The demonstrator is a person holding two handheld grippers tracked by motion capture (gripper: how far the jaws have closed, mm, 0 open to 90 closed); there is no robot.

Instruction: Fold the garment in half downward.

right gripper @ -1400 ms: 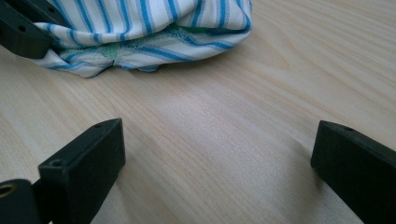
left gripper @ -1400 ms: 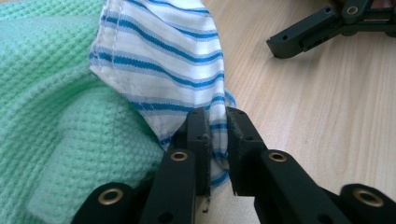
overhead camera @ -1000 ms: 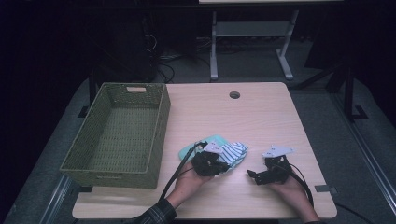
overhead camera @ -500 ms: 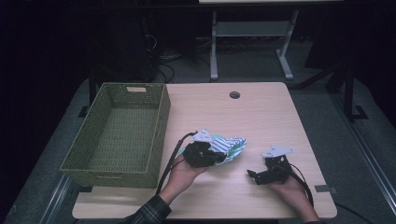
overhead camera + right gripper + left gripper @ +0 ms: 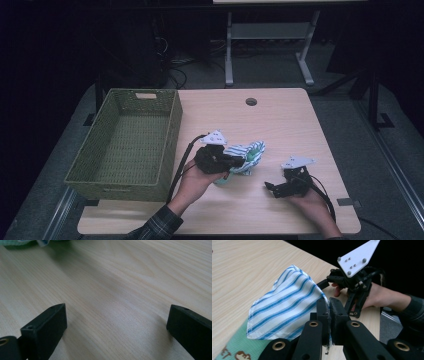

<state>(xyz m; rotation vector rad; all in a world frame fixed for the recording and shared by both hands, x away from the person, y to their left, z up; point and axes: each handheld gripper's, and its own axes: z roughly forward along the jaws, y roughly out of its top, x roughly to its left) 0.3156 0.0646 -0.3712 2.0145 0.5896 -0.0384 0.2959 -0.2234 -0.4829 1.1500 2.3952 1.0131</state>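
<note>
Striped cloth [image 5: 287, 305] hides its pinched edge inside clamped left tongs [image 5: 329, 312]; right tongs [image 5: 116, 322] gape empty.

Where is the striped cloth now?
In the high view the striped cloth lies mid-table, right of the basket, pinched by the left claw.

Bare table [image 5: 280, 125] beyond the cloth [image 5: 247, 155]; basket [image 5: 130, 142] walls the left.

The table [image 5: 280, 125] is pale matt wood grain. The striped cloth [image 5: 287, 307] is thin woven cotton with stitched hems. The basket [image 5: 85, 172] looks coarse green wicker; gripper jaws are matt black plastic.
</note>
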